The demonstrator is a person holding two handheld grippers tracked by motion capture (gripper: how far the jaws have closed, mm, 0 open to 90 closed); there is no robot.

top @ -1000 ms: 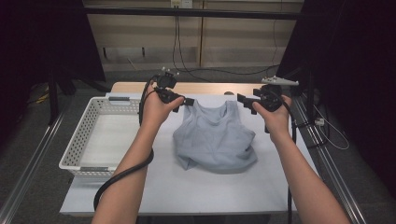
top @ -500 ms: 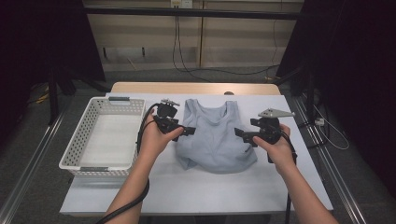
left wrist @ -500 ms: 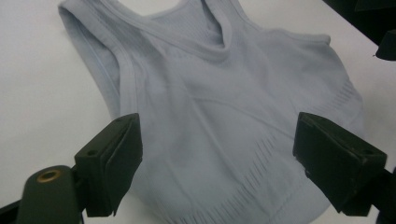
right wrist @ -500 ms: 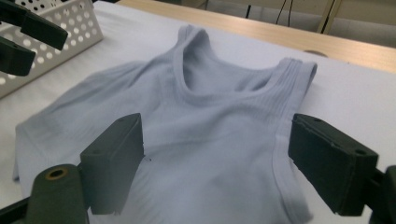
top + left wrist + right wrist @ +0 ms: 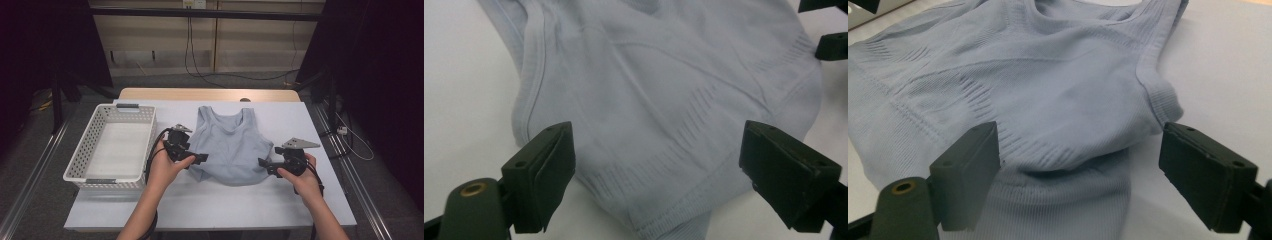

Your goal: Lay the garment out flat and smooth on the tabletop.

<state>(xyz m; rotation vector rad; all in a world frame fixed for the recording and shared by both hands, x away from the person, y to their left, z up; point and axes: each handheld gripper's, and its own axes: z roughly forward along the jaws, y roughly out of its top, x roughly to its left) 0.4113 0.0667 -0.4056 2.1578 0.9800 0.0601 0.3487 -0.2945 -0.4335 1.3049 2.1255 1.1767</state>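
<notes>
Pale blue tank top (image 5: 231, 145) spread flat mid-table, white basket (image 5: 90, 172) to its left, left gripper (image 5: 200, 159) at the garment's lower left corner — jaws wide, just been opening, hem between them ungripped, right gripper (image 5: 263, 163) at the lower right corner — likewise spread, nothing clamped.

Overhead view; two close views sharing top (image 5: 227, 145)

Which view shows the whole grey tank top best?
The high view: the tank top lies flat on the table, straps away from the person, whole outline visible. The left gripper view gives a close look at one bottom corner; the right gripper view shows the other side and an armhole.
</notes>
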